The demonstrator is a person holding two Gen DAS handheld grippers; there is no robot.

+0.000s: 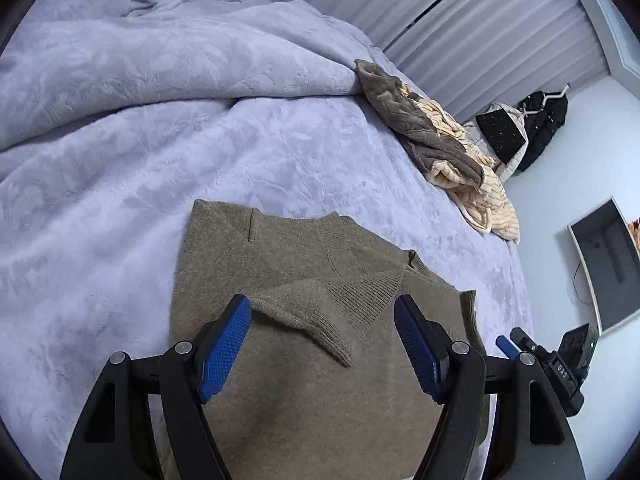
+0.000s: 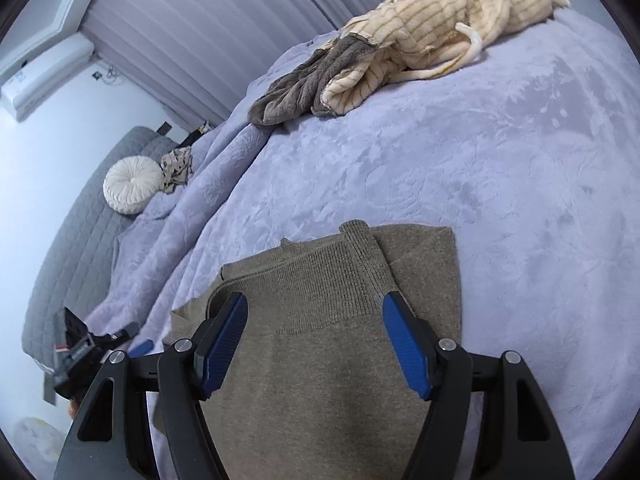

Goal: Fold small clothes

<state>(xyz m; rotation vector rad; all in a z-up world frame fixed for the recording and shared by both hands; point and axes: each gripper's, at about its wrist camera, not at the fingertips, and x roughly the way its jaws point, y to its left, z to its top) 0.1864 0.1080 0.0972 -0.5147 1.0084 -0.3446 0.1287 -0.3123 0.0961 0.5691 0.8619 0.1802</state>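
Observation:
An olive-brown knit sweater lies partly folded on the lavender bedspread, a sleeve cuff laid across its body. My left gripper is open just above the sweater, its blue pads either side of the folded sleeve, holding nothing. In the right wrist view the sweater shows its ribbed hem end. My right gripper is open over that ribbed hem, empty. The right gripper also shows at the edge of the left wrist view, and the left gripper in the right wrist view.
A grey and cream striped pile of clothes lies at the bed's far edge; it also shows in the right wrist view. A beige garment and round white cushion sit near the grey headboard. Curtains stand behind.

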